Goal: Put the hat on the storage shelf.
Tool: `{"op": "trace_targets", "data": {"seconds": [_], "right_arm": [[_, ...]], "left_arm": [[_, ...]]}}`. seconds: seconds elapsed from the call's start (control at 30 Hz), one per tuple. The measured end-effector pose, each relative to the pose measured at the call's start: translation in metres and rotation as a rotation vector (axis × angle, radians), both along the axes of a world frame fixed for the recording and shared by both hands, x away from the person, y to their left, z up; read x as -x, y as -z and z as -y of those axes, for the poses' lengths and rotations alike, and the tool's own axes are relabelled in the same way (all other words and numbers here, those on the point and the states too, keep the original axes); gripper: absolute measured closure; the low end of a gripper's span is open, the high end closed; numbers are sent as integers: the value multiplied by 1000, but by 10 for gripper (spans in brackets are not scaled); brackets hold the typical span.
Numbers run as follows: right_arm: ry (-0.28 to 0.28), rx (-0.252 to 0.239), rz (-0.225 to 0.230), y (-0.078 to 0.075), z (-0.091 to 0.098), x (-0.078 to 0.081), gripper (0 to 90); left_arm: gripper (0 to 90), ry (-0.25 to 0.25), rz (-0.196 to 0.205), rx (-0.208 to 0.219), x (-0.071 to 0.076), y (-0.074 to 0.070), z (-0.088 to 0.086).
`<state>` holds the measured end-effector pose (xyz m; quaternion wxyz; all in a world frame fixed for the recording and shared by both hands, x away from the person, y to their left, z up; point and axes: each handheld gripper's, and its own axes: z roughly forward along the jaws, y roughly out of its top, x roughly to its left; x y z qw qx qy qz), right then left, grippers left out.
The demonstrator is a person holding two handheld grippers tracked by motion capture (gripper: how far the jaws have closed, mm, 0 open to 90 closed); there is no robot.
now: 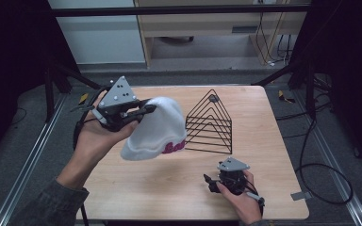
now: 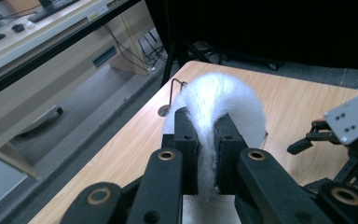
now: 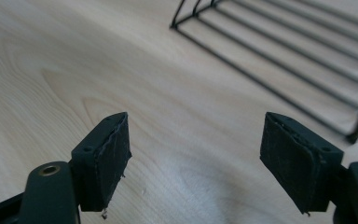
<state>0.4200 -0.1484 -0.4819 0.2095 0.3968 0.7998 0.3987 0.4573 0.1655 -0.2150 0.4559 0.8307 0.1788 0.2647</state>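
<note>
**Hat held aloft on the left, rack just beyond it**

Nearest the person, the right gripper (image 1: 215, 181) sits low over the bench (image 1: 136, 188), close to the front edge. In the right gripper view its fingers (image 3: 103, 161) stand wide apart, bare wood between them and nothing held. The corner of the black wire rack (image 3: 279, 56) lies ahead of them and off to one side, well apart from the pads.

A little farther in, the left gripper (image 1: 147, 109) is raised above the bench, its fingers pinched on the crown end of the white fuzzy hat (image 1: 155, 129). In the left gripper view the fleece is squeezed into a thin fold between the two fingers (image 2: 186, 140), and the rest of the hat (image 2: 223, 100) bulges out beyond them. In the high view the hat hangs from that grip with its long axis slanting down and toward the person, its open brim lowest and a strip of pink lettering showing near the brim. It appears clear of the wood, though I cannot be sure.

Just beyond the hat stands the wire rack (image 1: 210, 123), a triangular frame with its peak up. The hat's far side is just beside, perhaps touching, the rack's near edge. Judged from this, the left hand is the one placed to carry the hat onto the rack, which lies forward and to the right of those fingers; the brim would have to open toward the peak, and the free right gripper is near enough to help spread it.
</note>
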Motion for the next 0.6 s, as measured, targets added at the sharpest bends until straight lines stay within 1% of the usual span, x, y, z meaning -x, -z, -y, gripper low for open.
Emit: {"op": "trace_targets", "data": {"seconds": [0.03, 0.07, 0.1, 0.17, 0.27, 0.33, 0.47, 0.53, 0.6], "right_arm": [[-7, -8, 17, -7, 2, 1, 242], [-11, -29, 39, -18, 4, 2, 258], [-18, -33, 58, -24, 5, 3, 278], [-37, -47, 92, -43, 4, 4, 295], [-69, -76, 145, -69, 0, 7, 356], [-95, -90, 175, -85, -4, 7, 413], [-151, -118, 217, -109, -12, 6, 478], [-173, -137, 230, -118, -16, 3, 477], [-197, -140, 237, -126, -21, -1, 465]], "left_arm": [[831, 9, 4, -13, 0, -1, 1], [831, 12, 7, -3, 0, 0, 3], [831, 19, 9, 0, 1, 0, 4], [831, 27, 9, -1, 1, 0, 6], [831, 42, 8, -6, 3, -1, 10], [830, 50, 10, -7, 4, -3, 14], [830, 66, 21, -13, 6, -7, 19], [829, 71, 21, -13, 6, -8, 22], [829, 75, 21, -12, 6, -9, 24]]}}
